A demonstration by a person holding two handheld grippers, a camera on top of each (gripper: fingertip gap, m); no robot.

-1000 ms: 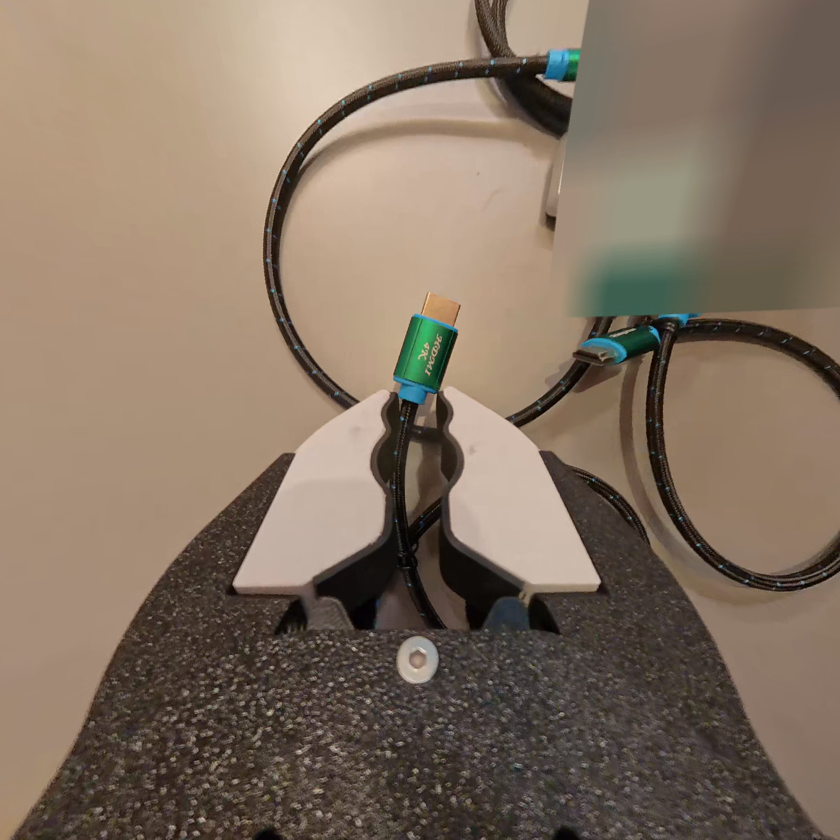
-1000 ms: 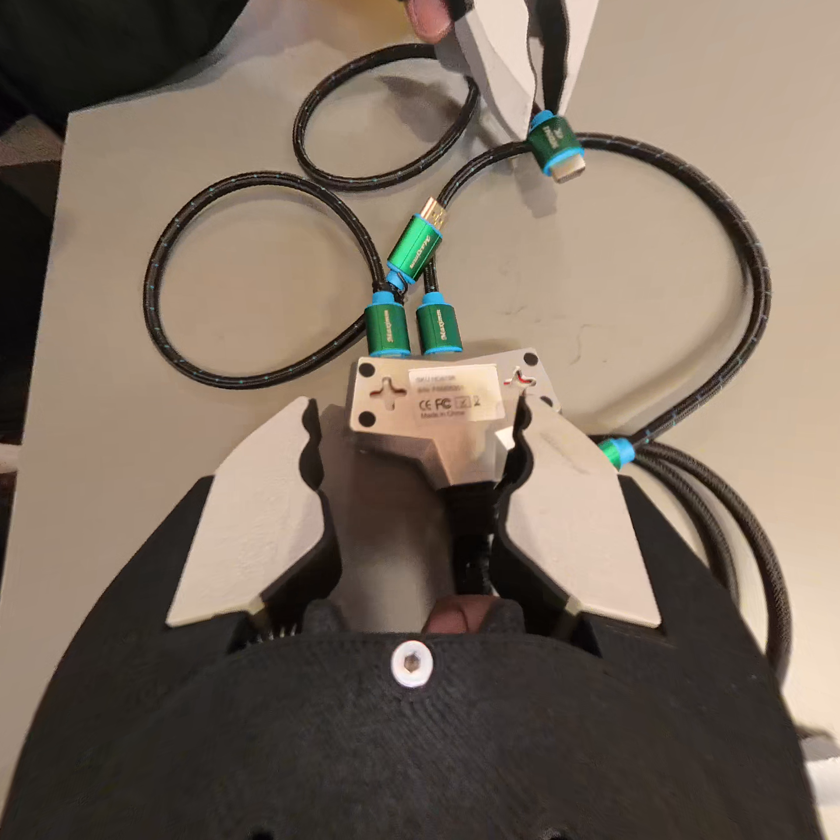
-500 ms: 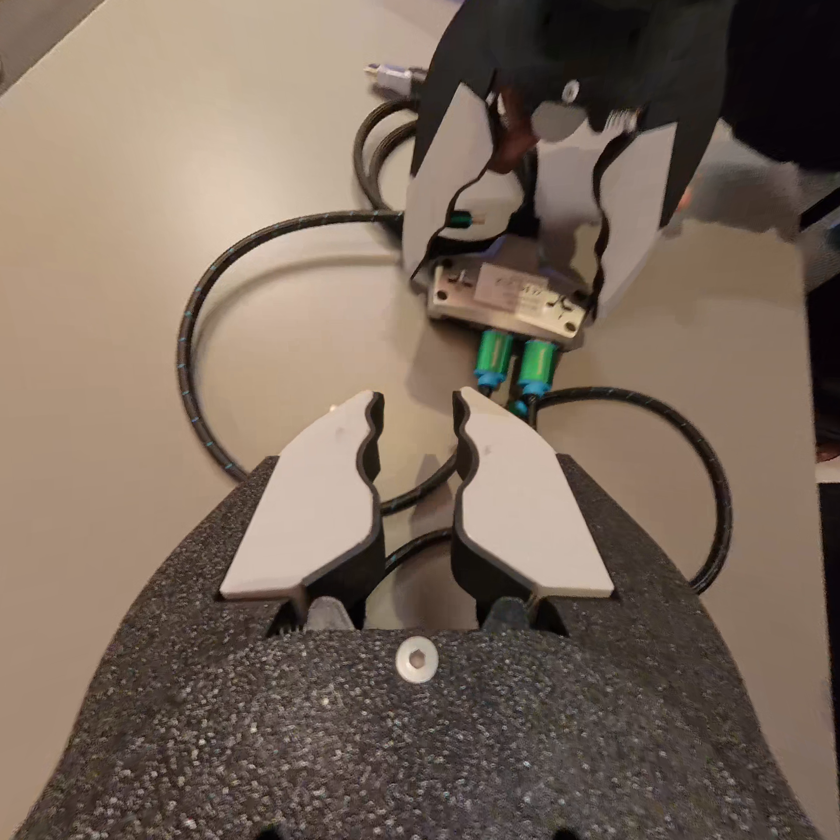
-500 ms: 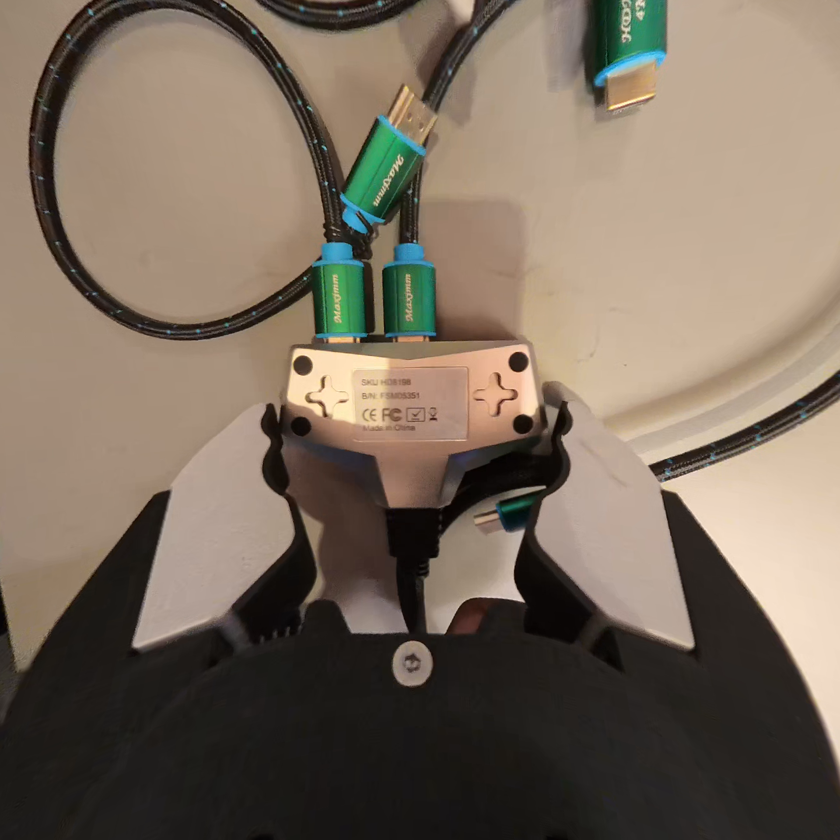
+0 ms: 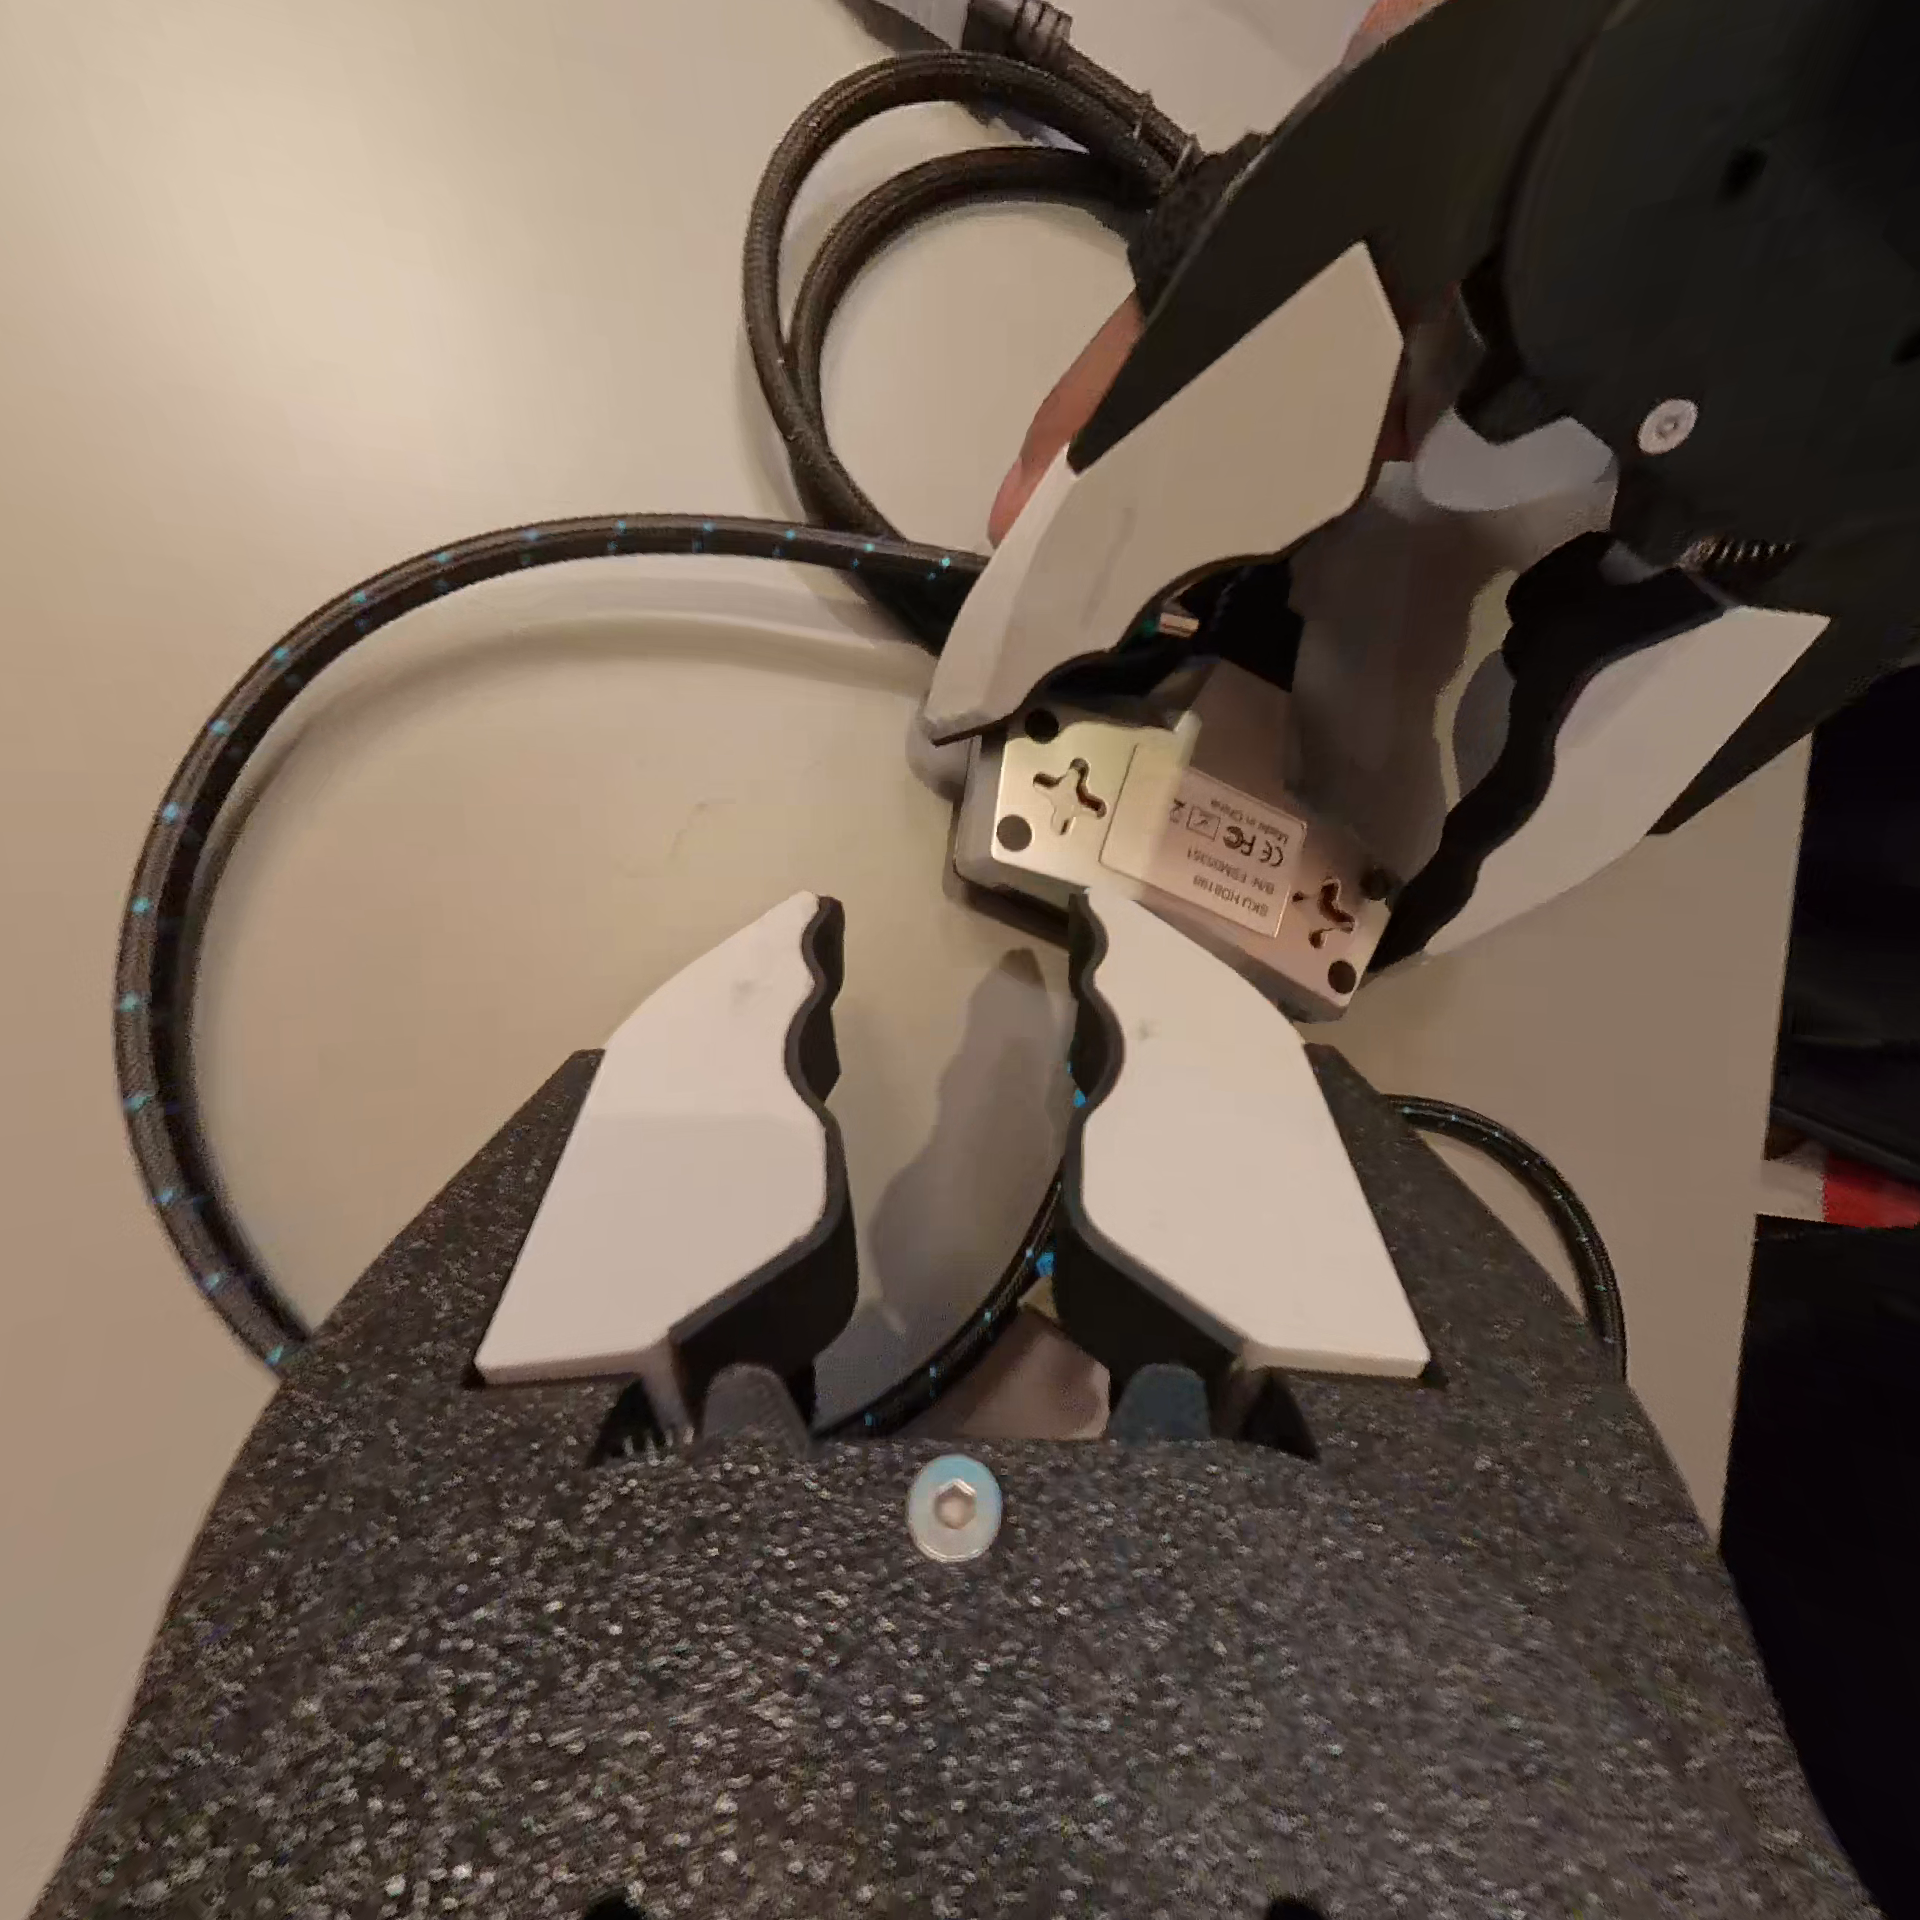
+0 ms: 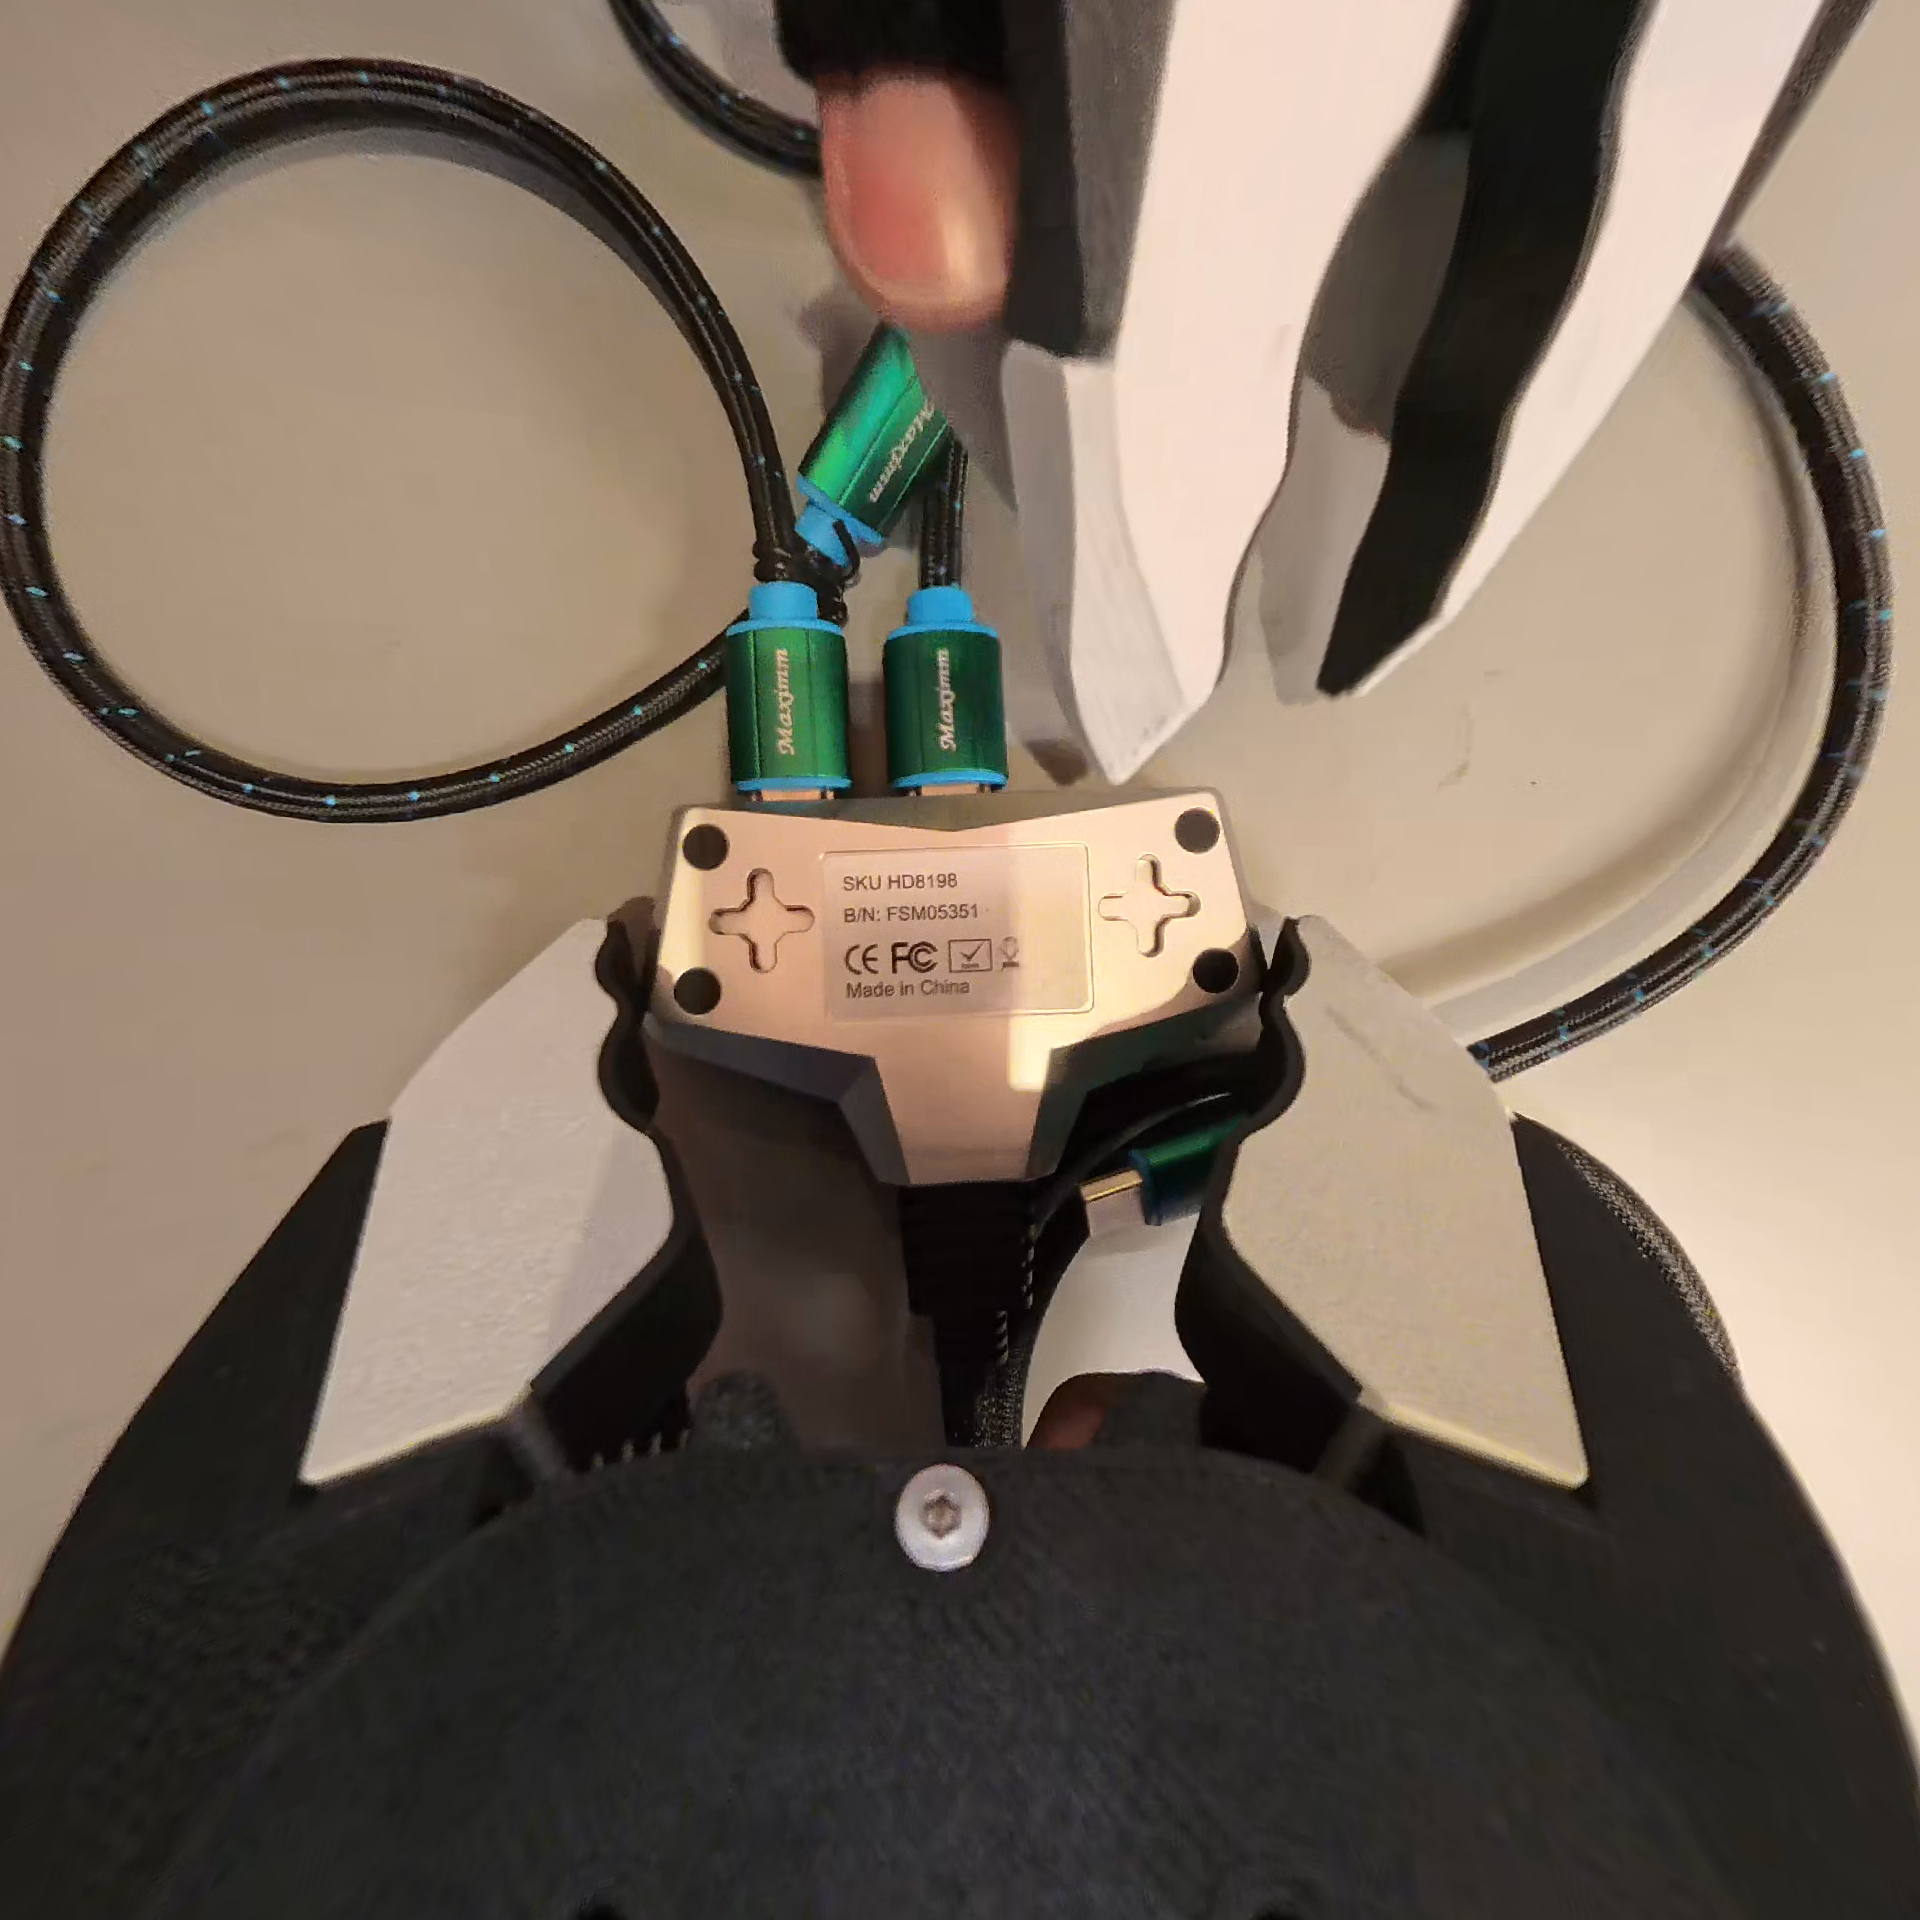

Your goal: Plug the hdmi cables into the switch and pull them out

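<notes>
The silver HDMI switch (image 6: 935, 1049) lies label side up on the beige table. My right gripper (image 6: 951, 935) is shut on its two sides; it also shows in the left wrist view (image 5: 1164, 836). Two green plugs (image 6: 787, 707) (image 6: 945, 707) sit side by side in the switch's far edge. A third green plug (image 6: 878, 447) lies loose just beyond them. My left gripper (image 5: 951, 925) is open and empty, its tips right at the switch (image 5: 1049, 821). It hangs over the plugs in the right wrist view (image 6: 1236, 717). A small green plug (image 6: 1164, 1184) lies between my right fingers.
Black braided cables loop over the table (image 5: 156, 935) (image 6: 62, 436), with a coiled bundle at the back (image 5: 821, 260). A person's fingertip (image 6: 914, 208) shows beside the left gripper. The table edge (image 5: 1766, 1164) runs close on the right, dark beyond it.
My left gripper let go of the green plug it held, opened, and moved in close to the switch. My right gripper closed in around the switch.
</notes>
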